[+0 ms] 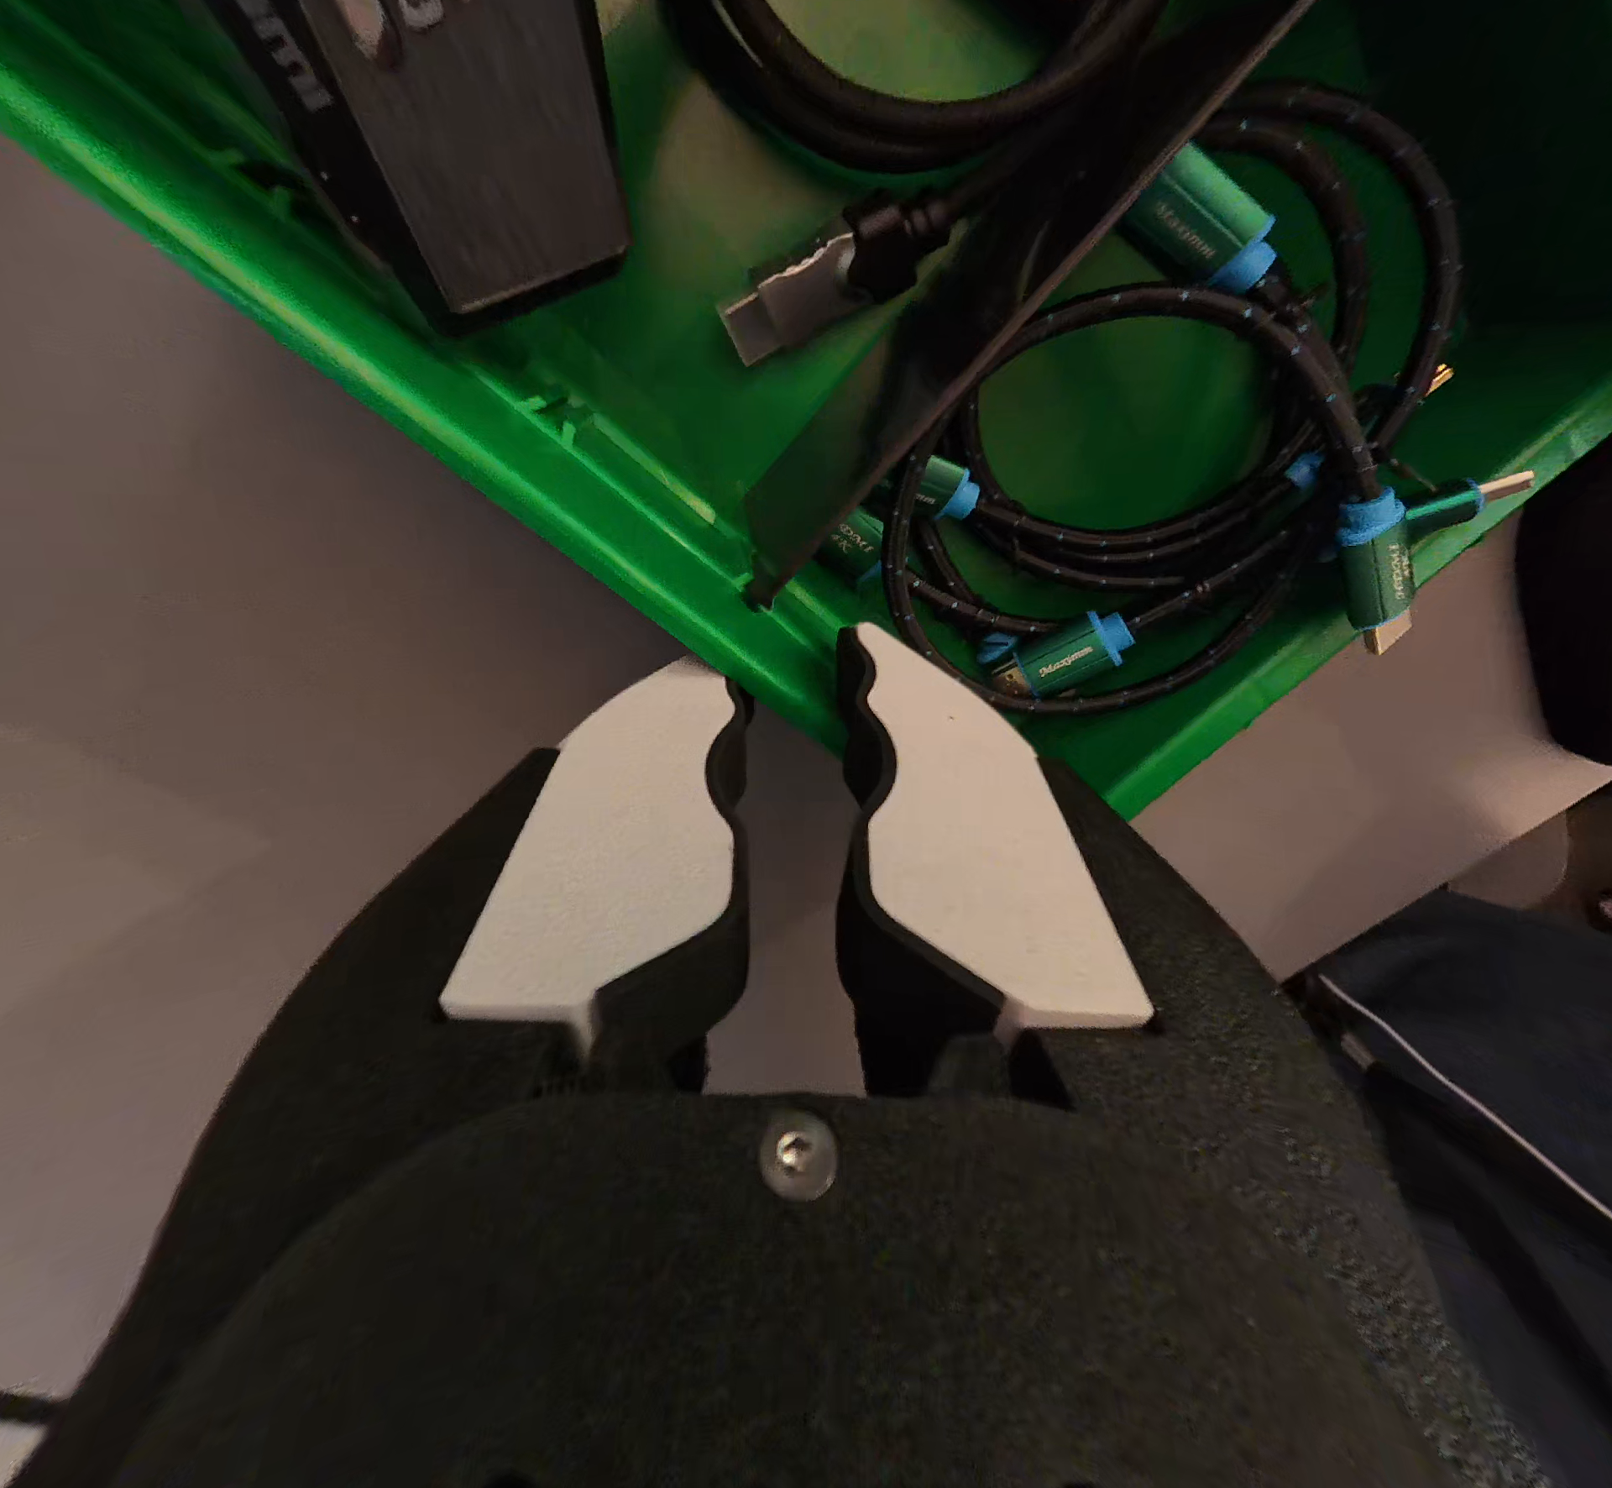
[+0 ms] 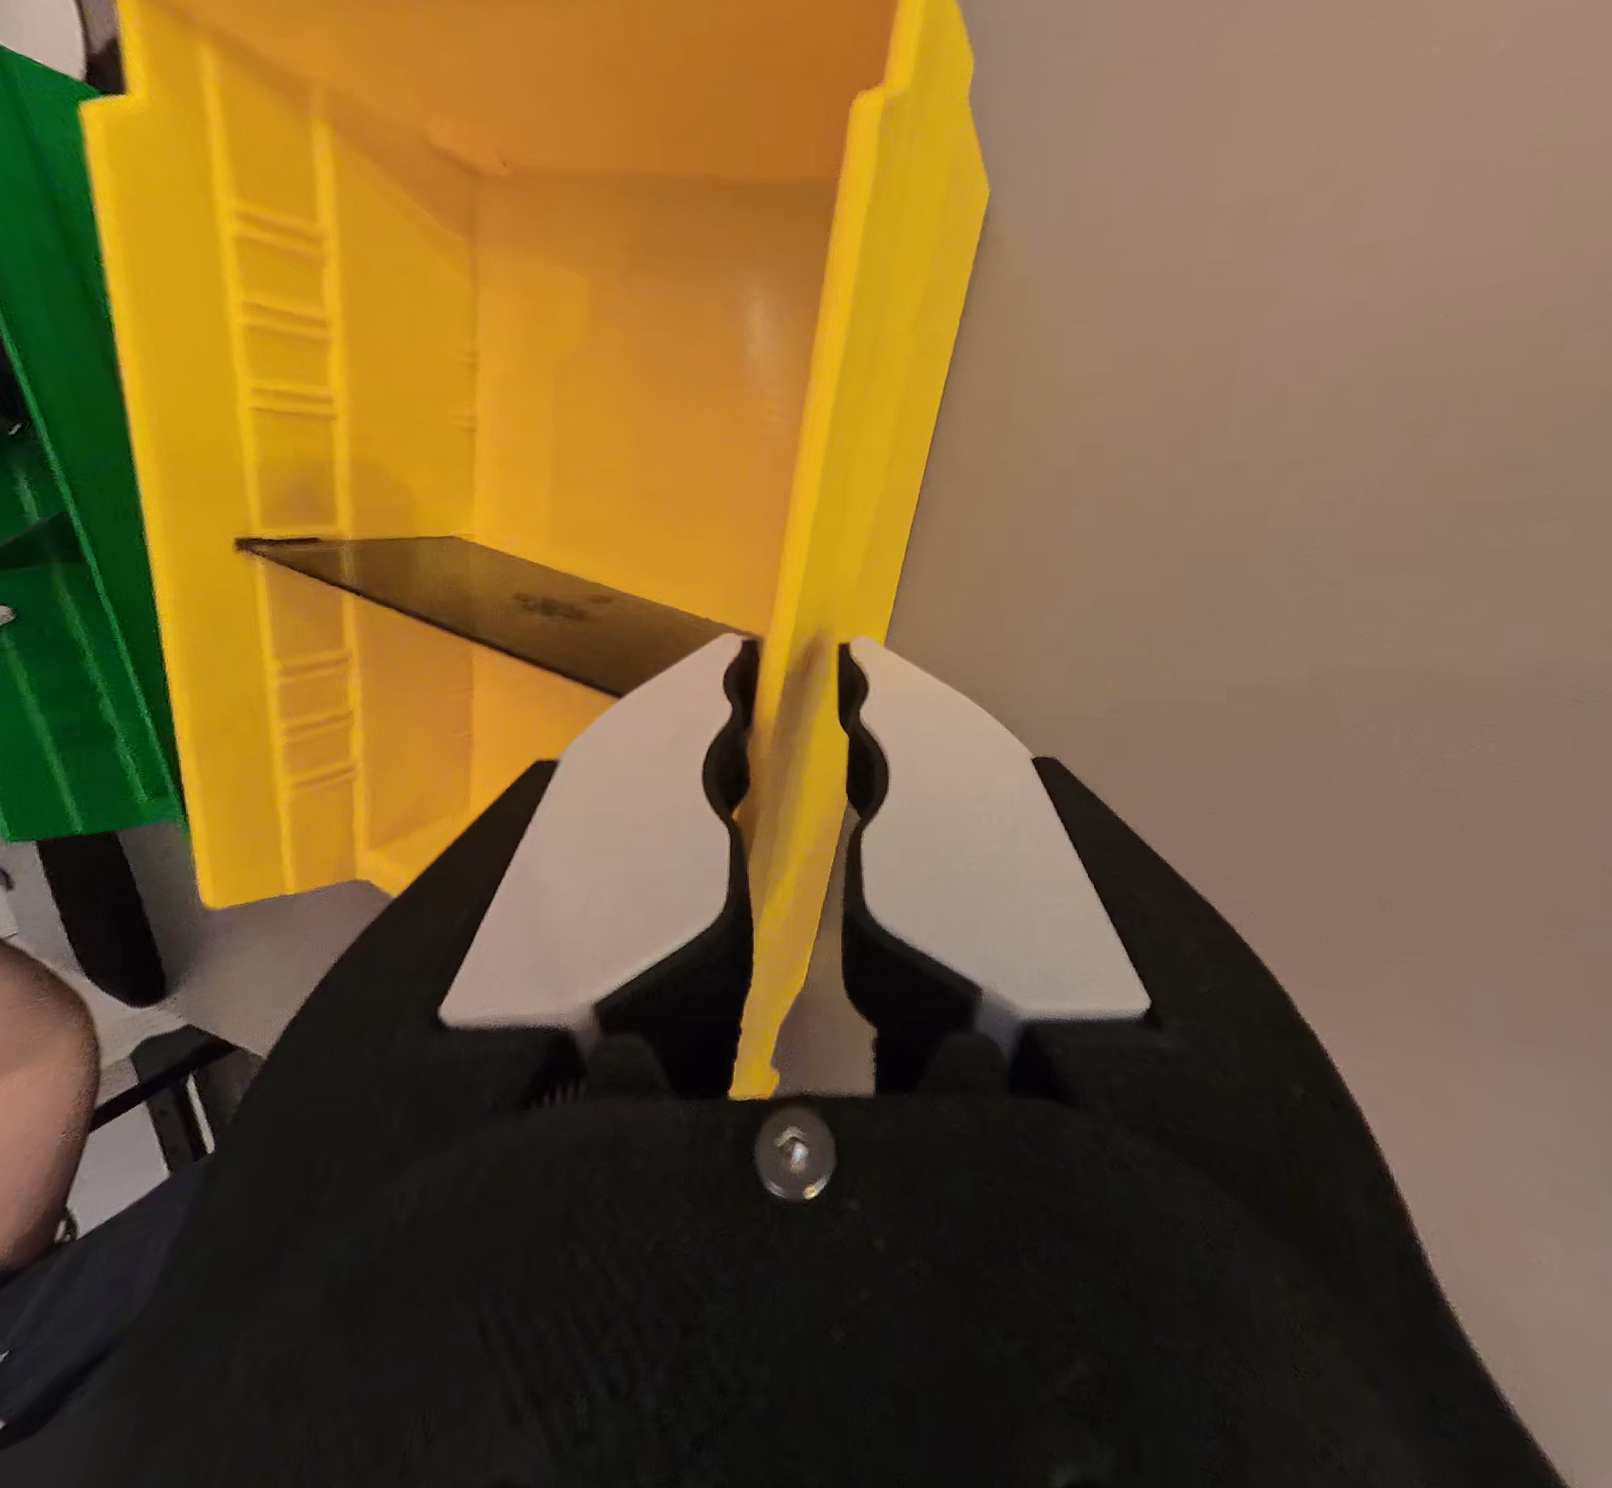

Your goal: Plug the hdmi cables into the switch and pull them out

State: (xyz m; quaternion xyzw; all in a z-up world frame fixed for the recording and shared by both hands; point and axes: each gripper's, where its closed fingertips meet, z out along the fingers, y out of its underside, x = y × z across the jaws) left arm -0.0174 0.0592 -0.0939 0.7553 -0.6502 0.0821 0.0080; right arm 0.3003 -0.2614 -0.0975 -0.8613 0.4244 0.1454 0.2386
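**Inspector:** Switch (image 1: 419, 85) lies in the green bin (image 1: 541, 434), no cable seated in it as far as shows. A black cable's plug (image 1: 789, 294) lies loose just beside the switch; the braided cables (image 1: 1160, 486) sit coiled beyond the black divider (image 1: 1003, 329).

**Clerk:** Grippers?

**Inspector:** Left gripper (image 1: 789, 670) has its jaws slightly apart astride the green bin's rim, holding nothing I can confirm. Right gripper (image 2: 794, 661) straddles the yellow bin (image 2: 558, 312) wall; clamped or not, I cannot tell.

**Clerk:** Progress?

**Inspector:** In my judgement, plugging and pulling both remain.

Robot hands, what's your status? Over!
Left gripper straddles green bin rim, holding nothing. Right gripper grips yellow bin wall. HDMI switch unplugged; cables behind black divider.
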